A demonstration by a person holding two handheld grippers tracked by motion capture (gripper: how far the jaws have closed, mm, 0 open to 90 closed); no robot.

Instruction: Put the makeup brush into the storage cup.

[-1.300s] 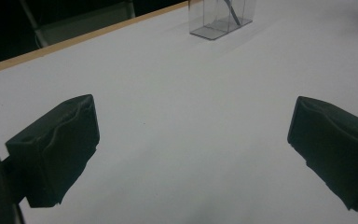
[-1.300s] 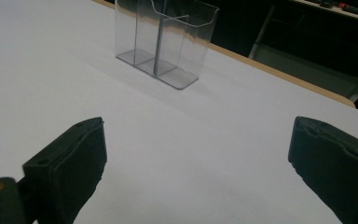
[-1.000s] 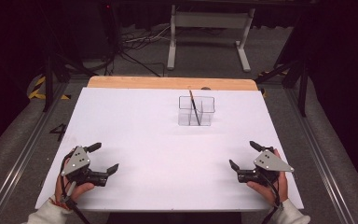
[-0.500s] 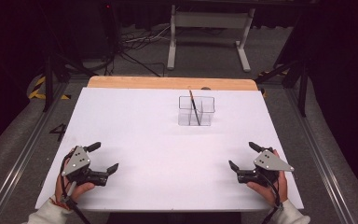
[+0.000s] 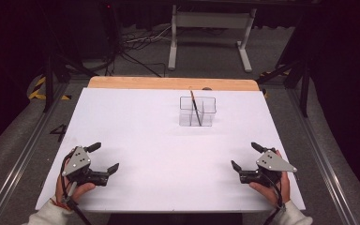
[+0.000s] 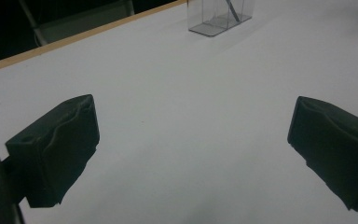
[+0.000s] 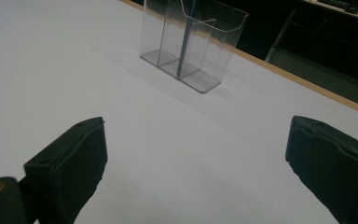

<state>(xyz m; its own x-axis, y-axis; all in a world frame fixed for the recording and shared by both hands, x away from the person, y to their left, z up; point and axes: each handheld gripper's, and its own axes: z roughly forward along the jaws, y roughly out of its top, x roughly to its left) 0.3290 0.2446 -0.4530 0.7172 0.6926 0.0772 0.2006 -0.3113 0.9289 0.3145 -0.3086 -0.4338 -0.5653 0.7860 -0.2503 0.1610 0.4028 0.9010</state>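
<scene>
My left claw [image 5: 103, 158] sits near the table's [image 5: 136, 122] near left corner, jaws wide, nothing between them. My right claw [image 5: 245, 156] sits near the near right corner, jaws wide too, also empty. Both rest low over the white top, well apart from each other. Farther out, a clear holder [image 5: 197, 111] stands upright near the far edge, a bit right of middle, with a dark pen [image 5: 194, 106] leaning inside it.

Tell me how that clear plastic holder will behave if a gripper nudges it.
The clear holder looks thin-walled and nearly empty, so probably light and apt to slide on the smooth white table. The upright, leaning pen may rattle or shift inside.
</scene>
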